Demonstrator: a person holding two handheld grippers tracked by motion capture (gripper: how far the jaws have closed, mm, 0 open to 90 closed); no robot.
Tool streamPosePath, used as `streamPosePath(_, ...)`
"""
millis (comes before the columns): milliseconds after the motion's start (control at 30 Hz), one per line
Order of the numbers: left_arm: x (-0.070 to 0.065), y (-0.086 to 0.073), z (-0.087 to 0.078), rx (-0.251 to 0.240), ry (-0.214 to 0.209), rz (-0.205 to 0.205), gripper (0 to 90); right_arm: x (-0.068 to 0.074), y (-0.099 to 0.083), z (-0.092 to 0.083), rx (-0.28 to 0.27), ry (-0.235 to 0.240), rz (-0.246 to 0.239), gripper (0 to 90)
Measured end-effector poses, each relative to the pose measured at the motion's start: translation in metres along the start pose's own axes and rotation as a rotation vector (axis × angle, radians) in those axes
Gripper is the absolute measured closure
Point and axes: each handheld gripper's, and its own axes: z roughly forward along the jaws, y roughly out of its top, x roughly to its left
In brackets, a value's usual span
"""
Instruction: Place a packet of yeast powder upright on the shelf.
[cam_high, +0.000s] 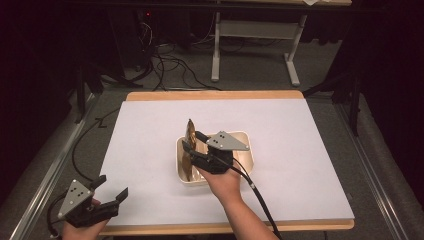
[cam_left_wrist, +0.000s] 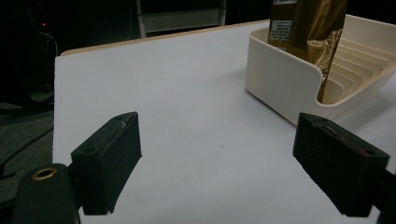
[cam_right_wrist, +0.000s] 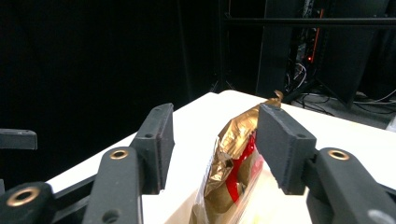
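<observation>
A gold foil packet (cam_high: 189, 150) with red print stands on edge in the left part of a cream ribbed tray (cam_high: 245, 150) on the white table top. My right gripper (cam_high: 192, 141) reaches over the tray from the near side. In the right gripper view its jaws (cam_right_wrist: 215, 112) stand apart on either side of the packet (cam_right_wrist: 233, 163), with a gap at the left pad. My left gripper (cam_high: 112, 186) rests at the near left corner of the table, open and empty. In the left gripper view, the tray (cam_left_wrist: 280, 79) and packet (cam_left_wrist: 308, 32) lie ahead to the right of its jaws (cam_left_wrist: 217, 119).
The white sheet (cam_high: 150, 130) covers a wooden table with an edge strip at front and back. Beyond the far edge are a white desk frame (cam_high: 216, 50) and loose cables (cam_high: 170, 65) on the grey floor. Metal rails run along both sides.
</observation>
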Motion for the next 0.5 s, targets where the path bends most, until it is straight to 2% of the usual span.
streamPosePath(367, 0.000, 0.000, 0.002, 0.008, -0.004, 0.003, 15.7, -0.003, 0.006, -0.009, 0.012, -0.010, -0.017, 36.5)
streamPosePath(500, 0.000, -0.001, 0.002, 0.014, -0.003, 0.002, 15.7, -0.008, 0.009, -0.015, 0.028, -0.009, -0.024, 27.7)
